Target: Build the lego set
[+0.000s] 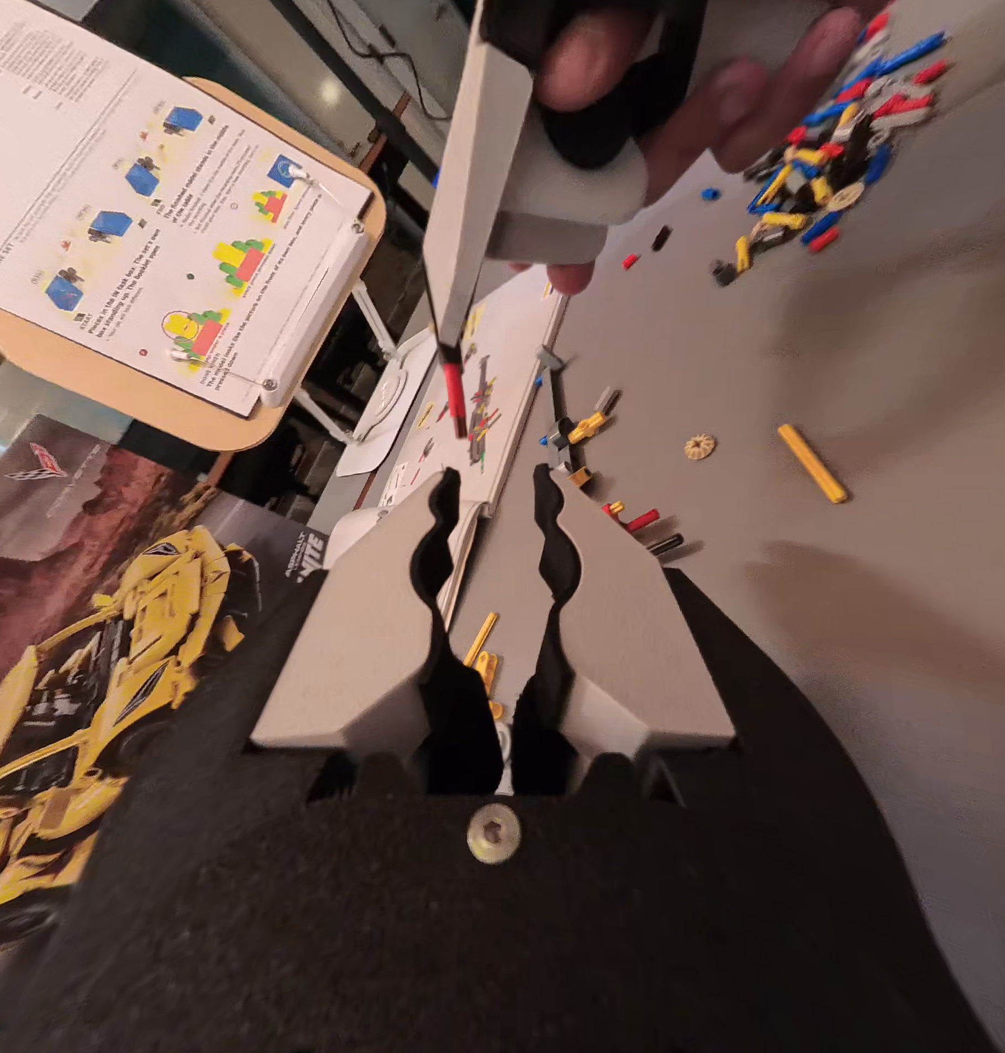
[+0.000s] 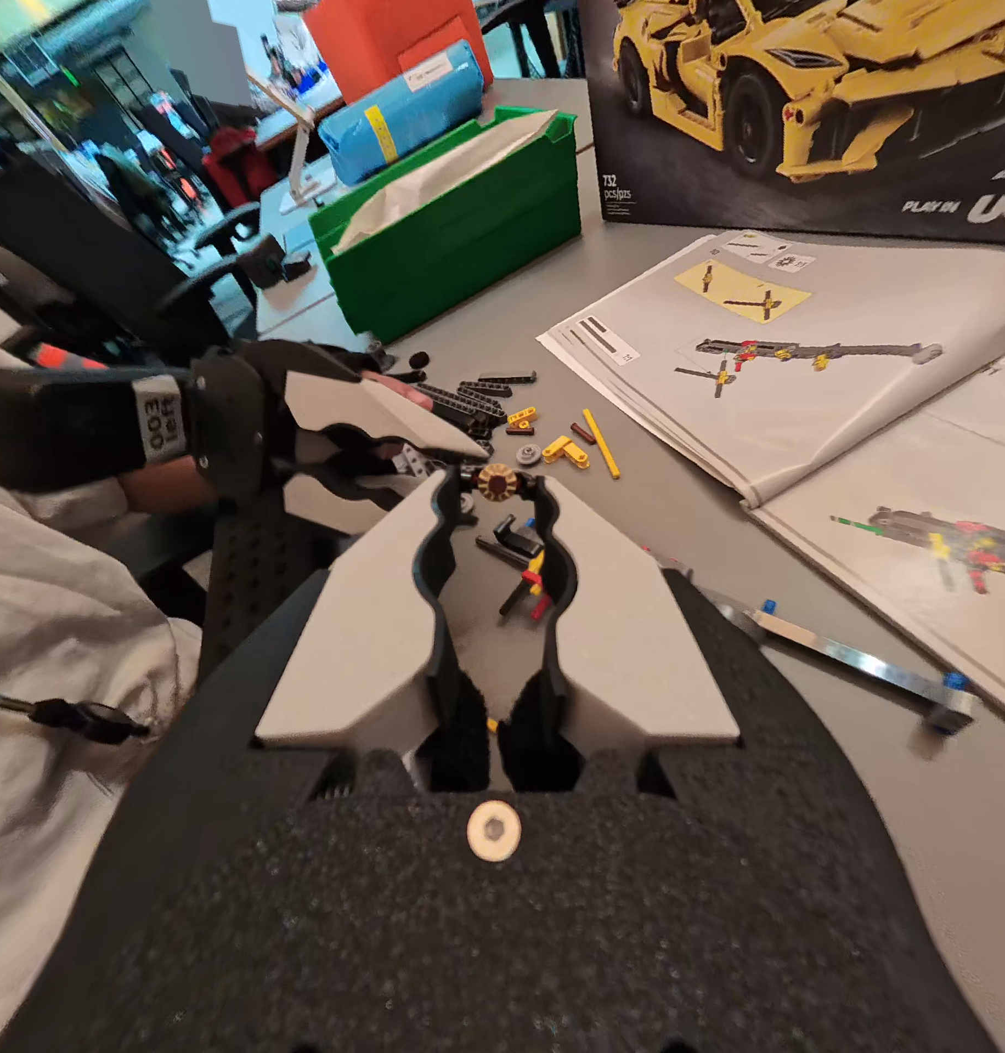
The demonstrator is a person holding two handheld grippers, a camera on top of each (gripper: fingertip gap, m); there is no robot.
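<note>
My right gripper (image 2: 497, 485) is shut on a tan gear (image 2: 496, 482) with a dark red axle through its middle, held above the grey table. In the left wrist view the right gripper (image 1: 450, 349) comes in from above in a hand, and the red axle (image 1: 453, 393) hangs from its tips over the open instruction booklet (image 1: 491, 364). My left gripper (image 1: 494, 476) is open and empty, tilted low over the table near the booklet's edge. In the right wrist view the left gripper (image 2: 426, 467) sits just left of the gear.
A pile of loose pieces (image 1: 831, 142), a second tan gear (image 1: 701, 446) and a yellow axle (image 1: 812, 462) lie on the table. Black beams (image 2: 477, 399), yellow connectors (image 2: 568, 450), a green bin (image 2: 454, 250), the set's box (image 2: 802, 114) and a clipboard stand (image 1: 164, 228) surround the work area. Left tips to right tips: about 5 centimeters.
</note>
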